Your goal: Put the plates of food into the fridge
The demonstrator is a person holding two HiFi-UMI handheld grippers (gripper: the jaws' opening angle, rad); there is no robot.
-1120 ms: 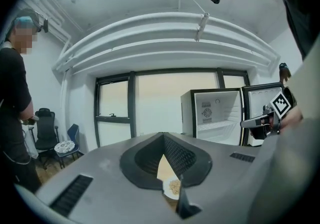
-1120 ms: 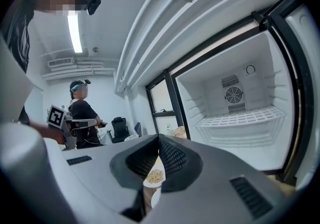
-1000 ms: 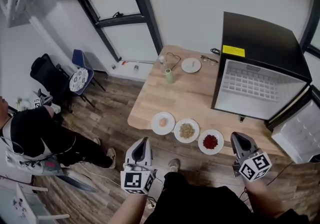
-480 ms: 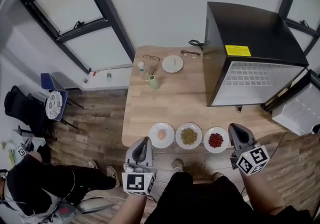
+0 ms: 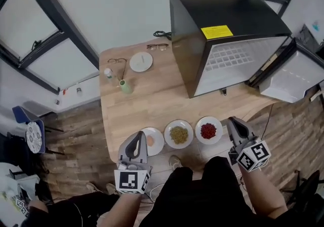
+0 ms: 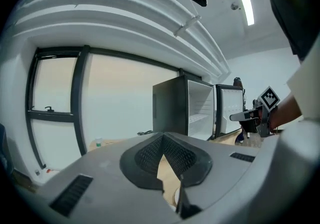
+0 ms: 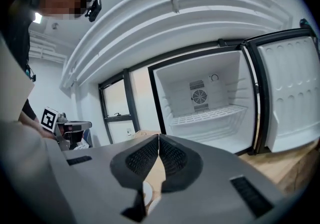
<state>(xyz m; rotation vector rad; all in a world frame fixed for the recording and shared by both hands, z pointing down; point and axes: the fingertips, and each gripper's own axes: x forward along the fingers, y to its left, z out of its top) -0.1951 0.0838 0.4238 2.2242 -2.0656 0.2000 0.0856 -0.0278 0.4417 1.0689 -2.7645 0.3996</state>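
I find the left gripper (image 5: 137, 142) and right gripper (image 5: 234, 123) both with jaws together, holding nothing. Since a second ago, both have drawn up to the plates (image 5: 178, 134) at the table's (image 5: 152, 97) near edge.

Figure: markings in the scene; no text is legible.
A yellow label (image 5: 216, 32) lies on top of the black fridge (image 5: 192, 3), its print too small to read. The left cube (image 5: 131, 181) and right cube (image 5: 253, 156) carry square black-and-white coded markers.
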